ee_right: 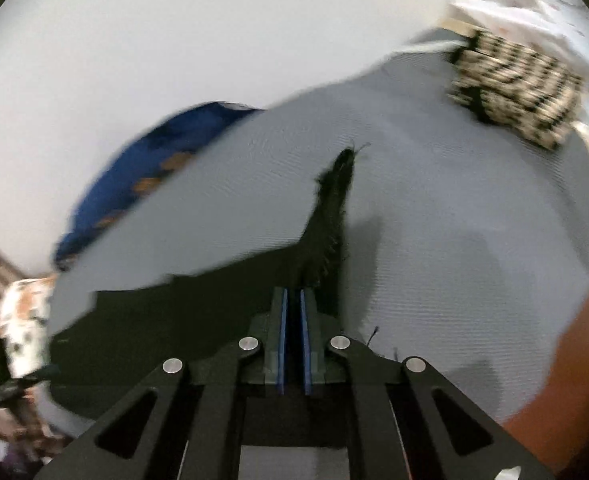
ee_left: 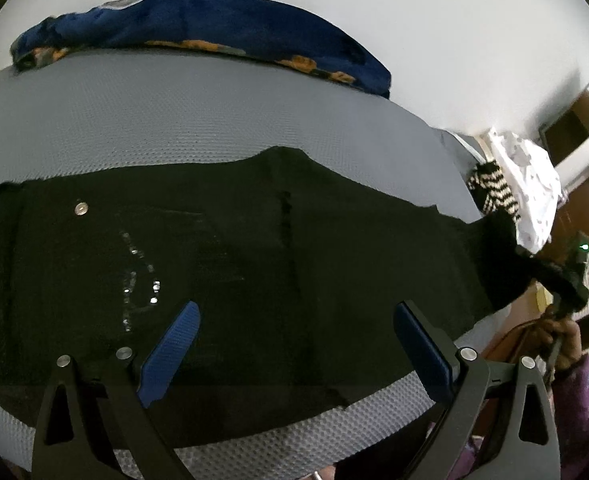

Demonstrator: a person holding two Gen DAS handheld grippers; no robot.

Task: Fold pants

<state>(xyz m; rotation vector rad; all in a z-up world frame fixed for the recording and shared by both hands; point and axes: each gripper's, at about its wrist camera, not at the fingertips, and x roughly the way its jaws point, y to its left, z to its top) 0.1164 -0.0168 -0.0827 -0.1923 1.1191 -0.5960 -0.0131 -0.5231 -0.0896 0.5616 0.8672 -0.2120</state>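
Black pants (ee_left: 254, 272) lie flat across a grey mesh-textured mattress (ee_left: 174, 128), with a metal button and small studs near the left. My left gripper (ee_left: 296, 322) hovers over the pants with its blue pads wide apart and nothing between them. In the right wrist view my right gripper (ee_right: 293, 300) is shut on the frayed hem of a pant leg (ee_right: 330, 216), which rises off the mattress (ee_right: 454, 240) in a ridge. From the left wrist view the right gripper (ee_left: 566, 280) shows at the far right, lifting that leg end.
A dark blue blanket with orange flowers (ee_left: 214, 28) lies along the far side by the white wall. A black-and-white striped cloth (ee_right: 514, 84) and white printed fabric (ee_left: 534, 188) sit at the mattress corner. A hand and purple sleeve (ee_left: 574, 380) are at the right edge.
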